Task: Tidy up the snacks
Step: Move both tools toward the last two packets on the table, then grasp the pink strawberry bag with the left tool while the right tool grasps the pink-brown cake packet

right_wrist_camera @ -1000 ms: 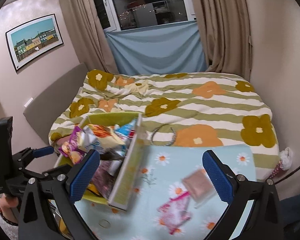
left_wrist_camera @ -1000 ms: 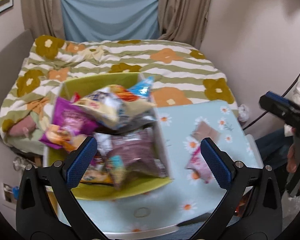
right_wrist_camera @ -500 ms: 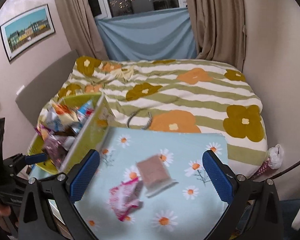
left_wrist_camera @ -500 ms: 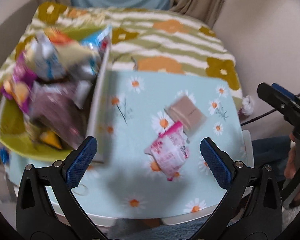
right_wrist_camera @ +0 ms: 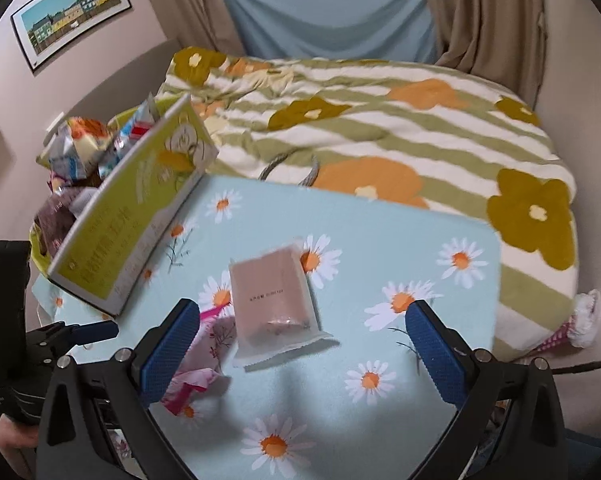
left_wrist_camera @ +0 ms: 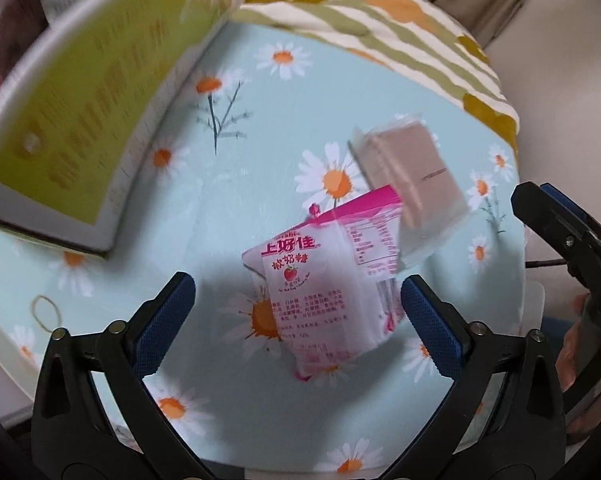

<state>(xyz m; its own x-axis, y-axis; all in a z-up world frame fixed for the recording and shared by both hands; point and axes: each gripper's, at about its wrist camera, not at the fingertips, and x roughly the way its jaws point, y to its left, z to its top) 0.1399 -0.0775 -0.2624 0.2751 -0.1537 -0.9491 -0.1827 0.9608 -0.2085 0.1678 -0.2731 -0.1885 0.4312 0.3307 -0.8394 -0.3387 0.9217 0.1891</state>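
Observation:
A pink and white candy bag (left_wrist_camera: 324, 292) lies on the daisy-print table (left_wrist_camera: 228, 208), with its far corner next to a brown snack packet (left_wrist_camera: 412, 176). My left gripper (left_wrist_camera: 298, 314) hovers just above the pink bag, its jaws wide apart and closing, the bag between them but untouched. My right gripper (right_wrist_camera: 302, 342) hangs open over the brown packet (right_wrist_camera: 274, 300), with the pink bag (right_wrist_camera: 204, 356) by its left finger. A yellow-green box (right_wrist_camera: 136, 216) at the table's left holds several snack bags (right_wrist_camera: 80, 148).
A bed with a striped flower quilt (right_wrist_camera: 380, 136) lies beyond the table. A rubber band (left_wrist_camera: 46, 314) rests near the table's left edge. The right gripper's body and a hand (left_wrist_camera: 580, 344) show at the right of the left wrist view.
Both grippers have dropped toward the table and swung from the box to the two loose packets, which now look much larger. The left jaws have narrowed slightly.

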